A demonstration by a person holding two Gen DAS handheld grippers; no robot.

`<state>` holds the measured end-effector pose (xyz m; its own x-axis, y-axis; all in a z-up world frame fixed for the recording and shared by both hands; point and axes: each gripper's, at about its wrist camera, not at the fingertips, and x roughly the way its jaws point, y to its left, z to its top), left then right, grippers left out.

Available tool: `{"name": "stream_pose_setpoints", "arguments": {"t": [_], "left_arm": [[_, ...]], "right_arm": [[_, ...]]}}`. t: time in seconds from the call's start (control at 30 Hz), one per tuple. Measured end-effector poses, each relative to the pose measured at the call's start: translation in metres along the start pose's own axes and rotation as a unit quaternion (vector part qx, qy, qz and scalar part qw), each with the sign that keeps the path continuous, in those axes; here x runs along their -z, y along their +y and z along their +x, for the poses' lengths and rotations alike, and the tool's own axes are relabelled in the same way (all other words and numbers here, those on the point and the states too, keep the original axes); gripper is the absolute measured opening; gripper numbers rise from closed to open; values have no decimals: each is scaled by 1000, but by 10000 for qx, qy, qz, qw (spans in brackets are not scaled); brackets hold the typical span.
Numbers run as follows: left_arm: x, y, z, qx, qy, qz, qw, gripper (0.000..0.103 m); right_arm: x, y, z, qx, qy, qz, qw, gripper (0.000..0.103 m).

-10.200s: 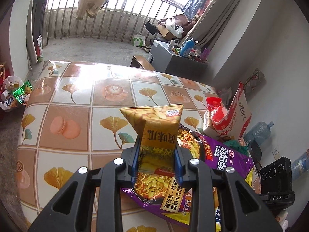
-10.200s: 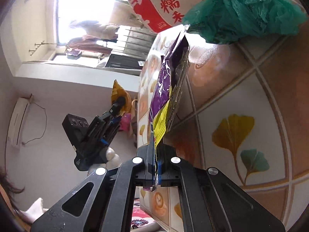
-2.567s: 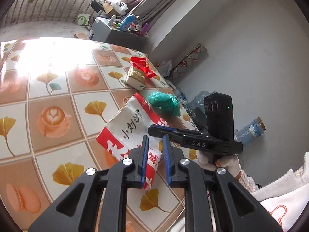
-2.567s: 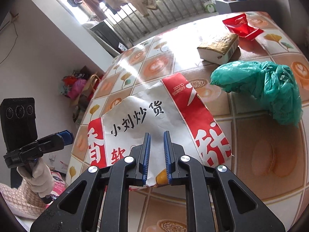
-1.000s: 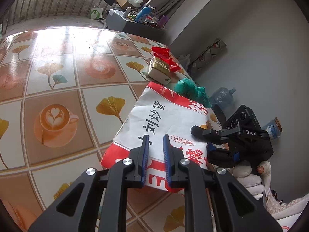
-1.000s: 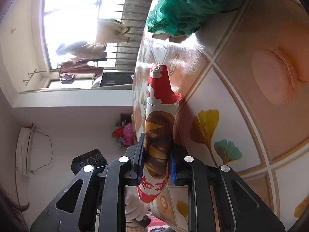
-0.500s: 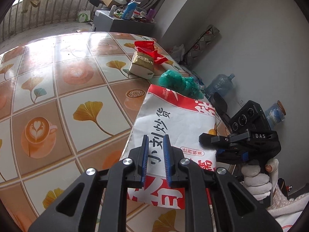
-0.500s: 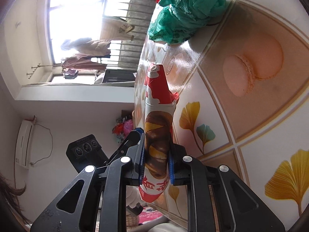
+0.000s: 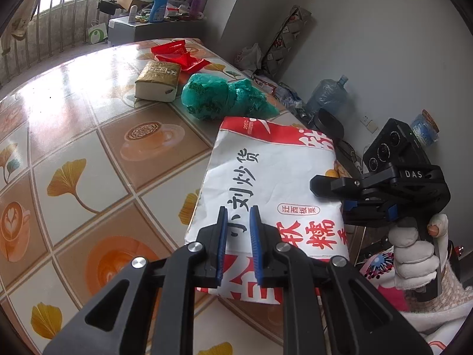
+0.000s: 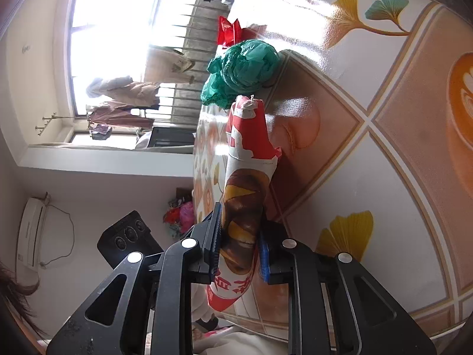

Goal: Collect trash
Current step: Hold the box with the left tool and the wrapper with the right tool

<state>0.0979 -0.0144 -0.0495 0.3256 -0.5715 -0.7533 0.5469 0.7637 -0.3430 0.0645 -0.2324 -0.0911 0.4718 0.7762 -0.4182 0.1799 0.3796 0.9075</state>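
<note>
both wrist cams close over table point(image 9: 88, 153)

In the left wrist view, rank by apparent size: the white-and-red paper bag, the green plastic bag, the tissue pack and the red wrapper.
1. White-and-red paper bag, clearly largest, though also nearest the camera.
2. Green plastic bag.
3. Tissue pack.
4. Red wrapper, close to the tissue pack in apparent size and farthest away, so these two are unsure.

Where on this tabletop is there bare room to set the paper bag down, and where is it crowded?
Free: the tiled table left of the paper bag, toward the railing. Crowded: the far right edge, where the green bag, tissue pack and red wrapper cluster close together beyond the paper bag.
</note>
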Motion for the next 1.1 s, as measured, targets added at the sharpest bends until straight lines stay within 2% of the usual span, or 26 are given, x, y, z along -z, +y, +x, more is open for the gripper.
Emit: {"name": "stream_pose_setpoints", "arguments": {"t": [0.23, 1.1], "left_arm": [[-1, -3, 2, -17, 11, 8, 10000, 14], [-2, -13, 3, -84, 63, 112, 9999, 14]], "right_arm": [[4, -12, -6, -172, -15, 76, 9998, 22], [5, -28, -18, -328, -113, 127, 9993, 18]]}}
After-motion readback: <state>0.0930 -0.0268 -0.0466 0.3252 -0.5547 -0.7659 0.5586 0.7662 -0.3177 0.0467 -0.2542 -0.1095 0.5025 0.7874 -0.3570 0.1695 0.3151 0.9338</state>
